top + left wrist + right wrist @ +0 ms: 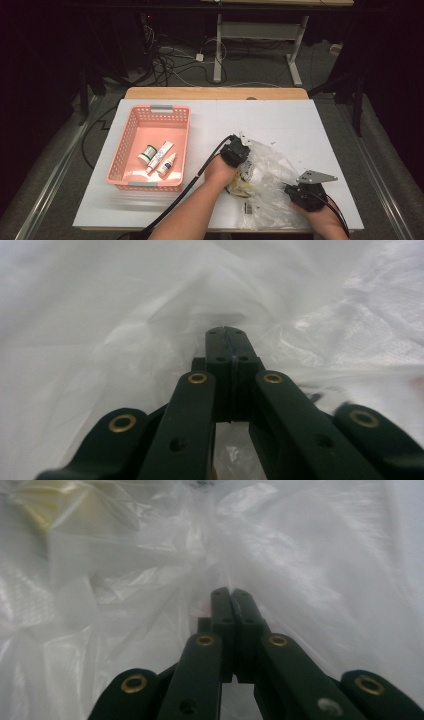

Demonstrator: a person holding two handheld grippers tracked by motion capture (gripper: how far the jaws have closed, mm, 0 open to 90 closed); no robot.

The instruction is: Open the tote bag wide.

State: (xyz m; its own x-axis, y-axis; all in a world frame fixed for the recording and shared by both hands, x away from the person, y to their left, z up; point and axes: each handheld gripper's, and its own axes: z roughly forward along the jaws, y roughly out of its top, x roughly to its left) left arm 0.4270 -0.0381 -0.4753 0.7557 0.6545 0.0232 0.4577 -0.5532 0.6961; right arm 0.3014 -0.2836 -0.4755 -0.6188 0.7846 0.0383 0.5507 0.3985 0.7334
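Spreading across most of the high view, the white counter (210, 120) carries everything else. On its left half sits a pink basket (131, 131), and on the right half lies a crumpled clear plastic bag (270, 175), well apart from the basket and near the counter's front edge.

The left tongs (243, 150) sit at the bag's upper left corner, the right tongs (292, 191) at its lower right side, each in a hand that comes in from the bottom. In the two gripper views each pair of black jaws is pressed together with the bag's film bunched around the tips; whether film is pinched between them I cannot tell.

Inside the basket lie a small round tin (147, 153), a white tube (160, 156) and a little dropper bottle (167, 164), side by side.
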